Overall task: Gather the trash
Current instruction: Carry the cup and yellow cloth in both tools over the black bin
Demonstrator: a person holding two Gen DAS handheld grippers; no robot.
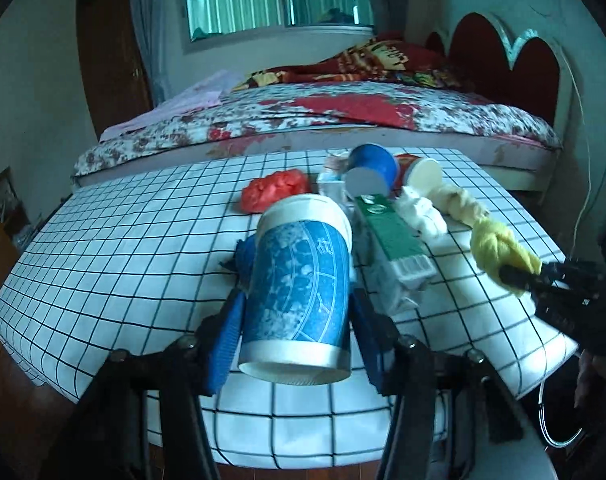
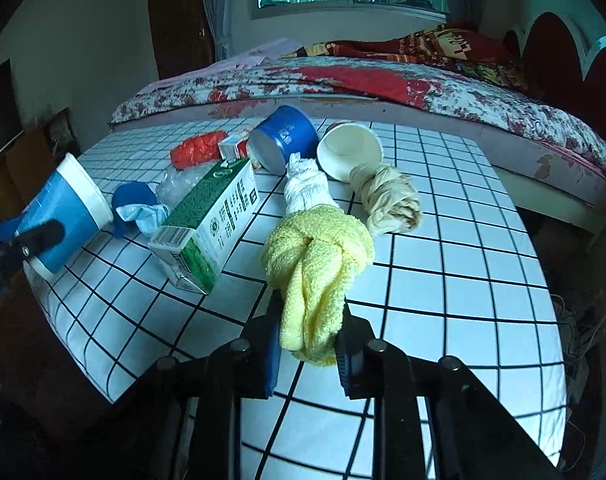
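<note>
A blue-and-white paper cup point(image 1: 299, 280) is held off the checked table point(image 1: 115, 248), with my left gripper point(image 1: 299, 300) shut on its sides. In the right wrist view the same cup point(image 2: 63, 208) hangs at the table's left edge in the left gripper point(image 2: 35, 236). My right gripper point(image 2: 311, 308) is shut on the tail of a yellow knotted cloth point(image 2: 319, 248), lifted just above the table point(image 2: 443, 260). From the left wrist view the yellow cloth point(image 1: 499, 248) and the right gripper point(image 1: 519, 276) are at the right.
On the table lie a green milk carton point(image 2: 211, 216), a blue tub point(image 2: 283, 140), a white paper cup point(image 2: 349, 150), a white rag point(image 2: 307, 188), a beige knotted rag point(image 2: 391, 200), a red bag point(image 2: 199, 148) and blue scraps point(image 2: 133, 200). A bed point(image 2: 383, 84) stands behind.
</note>
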